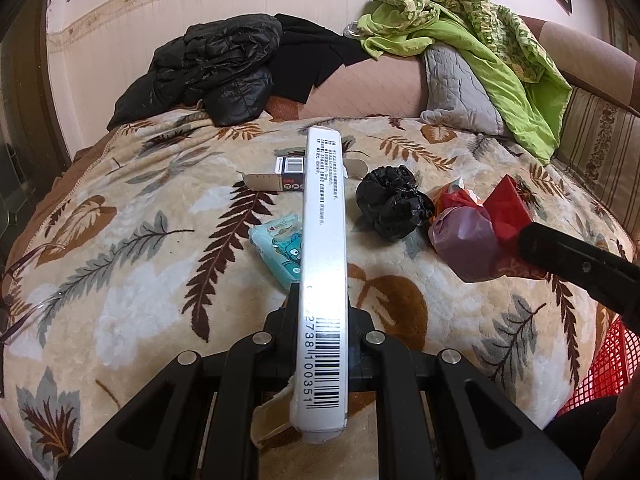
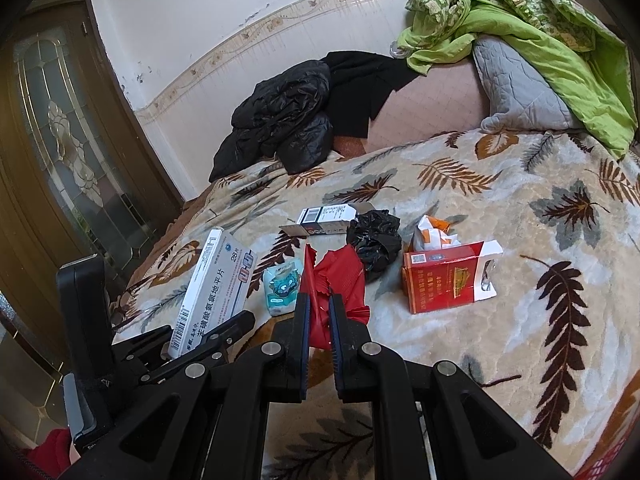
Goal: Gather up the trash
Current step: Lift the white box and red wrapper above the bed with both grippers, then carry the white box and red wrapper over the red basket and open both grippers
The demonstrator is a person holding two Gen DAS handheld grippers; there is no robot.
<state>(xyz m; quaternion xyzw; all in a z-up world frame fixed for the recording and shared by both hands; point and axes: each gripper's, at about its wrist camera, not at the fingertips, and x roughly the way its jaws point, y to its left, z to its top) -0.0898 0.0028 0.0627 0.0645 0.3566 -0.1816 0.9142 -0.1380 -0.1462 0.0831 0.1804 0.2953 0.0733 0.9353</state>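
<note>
My left gripper [image 1: 320, 304] is shut on a long white medicine box [image 1: 324, 216], held edge-up with its barcode toward the camera; the right wrist view shows the same box [image 2: 216, 288] at lower left. My right gripper [image 2: 319, 304] is shut on a crumpled red wrapper [image 2: 338, 276], just above the leaf-patterned blanket [image 2: 500, 320]. Loose on the blanket lie a teal tissue pack [image 2: 282, 286], a crumpled black bag [image 2: 376, 240], a small blue-and-white carton [image 2: 328, 218], an orange-and-white wrapper [image 2: 434, 236] and an open red cigarette pack [image 2: 448, 280].
A black jacket [image 1: 216, 72] and a green quilt [image 1: 480, 40] over a grey pillow [image 1: 460, 88] are heaped at the bed's far side. A red mesh basket [image 1: 608, 372] shows at the right edge. A dark glazed door [image 2: 60, 140] stands left of the bed.
</note>
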